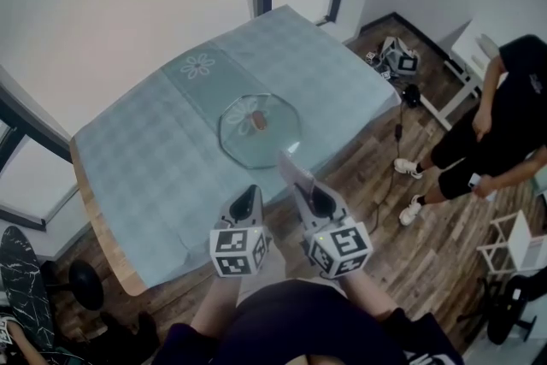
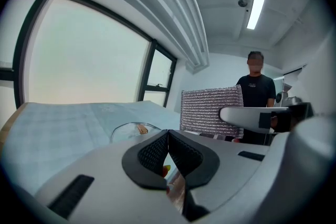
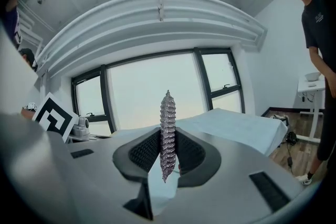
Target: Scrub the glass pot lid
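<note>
The left gripper [image 2: 168, 135] is seen clenched in its own view. Its two dark pads [image 2: 153, 155] are pressed together along their whole front edge, and nothing is gripped between them. In the head view the left gripper [image 1: 248, 194] is held at the near edge of the table [image 1: 101, 228], with its marker cube [image 1: 238, 250] towards the person holding it.

The right gripper [image 3: 168, 139] is closed on a pad [image 3: 167, 113] of silvery knitted mesh. In the right gripper view the pad is seen edge-on and upright. It is pinched between the jaws at its lower part, and its top rises well above them. In the left gripper view the pad [image 2: 210, 110] is shown flat-on as a grey rectangle, held up by the white right gripper [image 2: 231, 114]. In the head view the right gripper [image 1: 306, 188] is held just beside the left one, and the pad [image 1: 293, 168] sticks out ahead of it.

The lid [image 1: 259, 132] lies flat near the middle of the table on a pale blue checked cloth [image 1: 154, 158], with its brown knob [image 1: 259, 121] on top. It lies ahead of both grippers, and neither set of jaws touches it. In the head view the far tip of the pad overlaps the lid's near rim, and whether they touch cannot be told there. In the left gripper view the lid [image 2: 131, 131] is seen to the left of the pad.

A person [image 1: 504, 124] in dark clothes stands on the wooden floor to the right of the table.
</note>
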Tool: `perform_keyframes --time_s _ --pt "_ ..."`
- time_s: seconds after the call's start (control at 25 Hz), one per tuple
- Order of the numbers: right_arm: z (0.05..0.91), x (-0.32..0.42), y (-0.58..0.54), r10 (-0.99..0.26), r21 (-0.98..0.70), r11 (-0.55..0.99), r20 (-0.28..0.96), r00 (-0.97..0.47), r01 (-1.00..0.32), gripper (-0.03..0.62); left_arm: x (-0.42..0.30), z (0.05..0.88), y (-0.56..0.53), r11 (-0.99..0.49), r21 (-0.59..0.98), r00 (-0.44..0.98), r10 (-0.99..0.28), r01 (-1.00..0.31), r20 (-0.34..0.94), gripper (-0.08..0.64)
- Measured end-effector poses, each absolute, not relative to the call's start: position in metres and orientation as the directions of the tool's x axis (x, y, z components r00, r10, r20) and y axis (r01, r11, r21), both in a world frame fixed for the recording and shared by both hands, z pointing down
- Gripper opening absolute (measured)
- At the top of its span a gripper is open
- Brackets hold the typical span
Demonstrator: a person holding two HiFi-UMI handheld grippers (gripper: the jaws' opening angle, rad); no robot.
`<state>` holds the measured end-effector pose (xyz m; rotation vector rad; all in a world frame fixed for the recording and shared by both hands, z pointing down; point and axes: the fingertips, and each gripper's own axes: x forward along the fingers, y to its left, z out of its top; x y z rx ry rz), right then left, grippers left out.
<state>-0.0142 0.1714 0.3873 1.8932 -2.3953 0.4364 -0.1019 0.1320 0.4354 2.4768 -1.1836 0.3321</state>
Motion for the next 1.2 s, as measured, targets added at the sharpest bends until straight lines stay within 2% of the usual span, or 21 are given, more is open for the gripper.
perform_keyframes --time_s 0.64,1.2 --pt "0.392 -0.013 0.046 -0.932 -0.165 0.213 0.263 -0.251 -0.963 0.081 -0.117 0.446 0.004 -0.553 0.223 0.593 -0.698 -0.803 0.401 0.003" --pt "0.42 -0.02 -0.039 -0.91 -0.096 0.217 0.341 -0.237 -0.971 0.081 -0.126 0.479 -0.058 -0.552 0.261 0.607 -0.665 -0.792 0.435 0.003"
